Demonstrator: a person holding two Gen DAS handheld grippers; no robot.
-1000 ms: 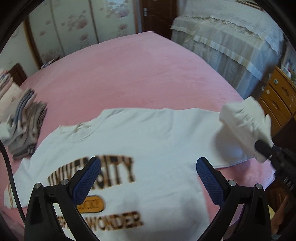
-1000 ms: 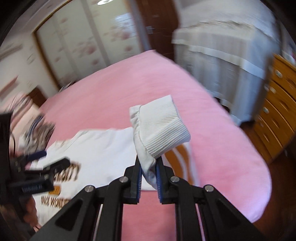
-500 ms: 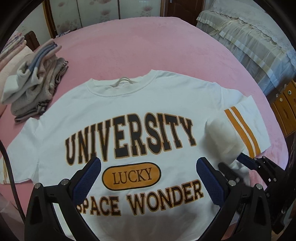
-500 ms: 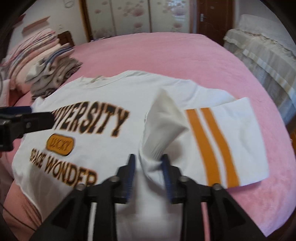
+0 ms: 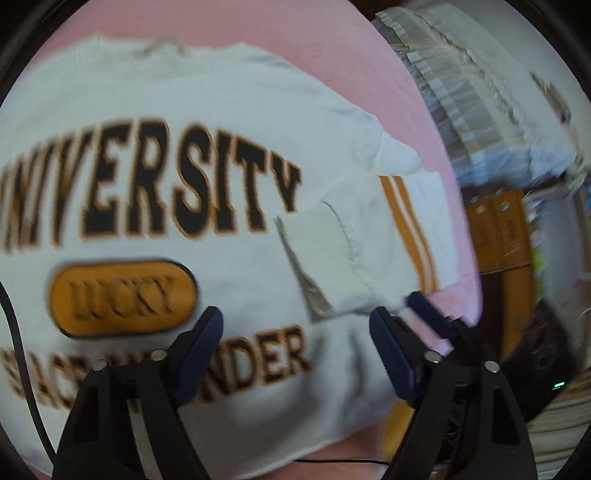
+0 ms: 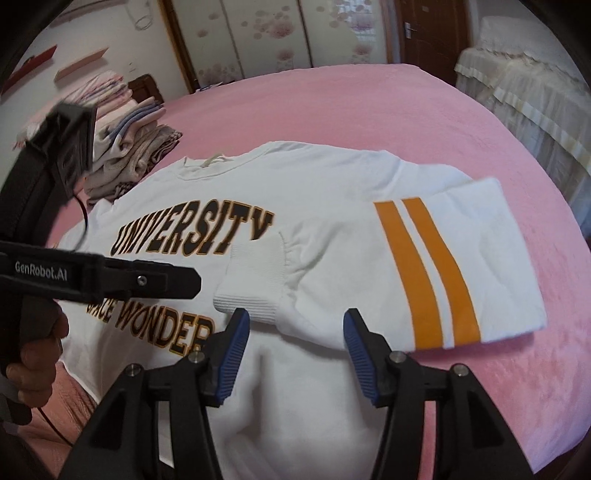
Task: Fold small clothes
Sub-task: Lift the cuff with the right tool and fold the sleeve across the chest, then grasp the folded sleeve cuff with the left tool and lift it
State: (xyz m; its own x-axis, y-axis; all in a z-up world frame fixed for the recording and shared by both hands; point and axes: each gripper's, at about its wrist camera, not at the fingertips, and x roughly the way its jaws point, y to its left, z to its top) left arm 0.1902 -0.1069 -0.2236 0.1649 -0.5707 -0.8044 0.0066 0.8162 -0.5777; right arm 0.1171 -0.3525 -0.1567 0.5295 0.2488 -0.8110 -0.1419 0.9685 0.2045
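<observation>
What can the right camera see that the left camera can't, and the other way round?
Only the right wrist view shows the pile of folded clothes, the flowered wardrobe doors and the person's hand holding the left gripper. Only the left wrist view shows the wooden drawers. Both show the white sweatshirt on the pink bedspread, its striped sleeve folded in, cuff on the lettering.

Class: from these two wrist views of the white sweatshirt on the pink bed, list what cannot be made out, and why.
- Sweatshirt left sleeve: right wrist view, hidden behind the left tongs.
- "SPACE WONDER" print: partly covered by the same tongs.
- Lower hem: both views, covered by each camera's own tongs.
- Left wrist view: motion blur smears the dresser.
- Folded pile: items too small.
</observation>
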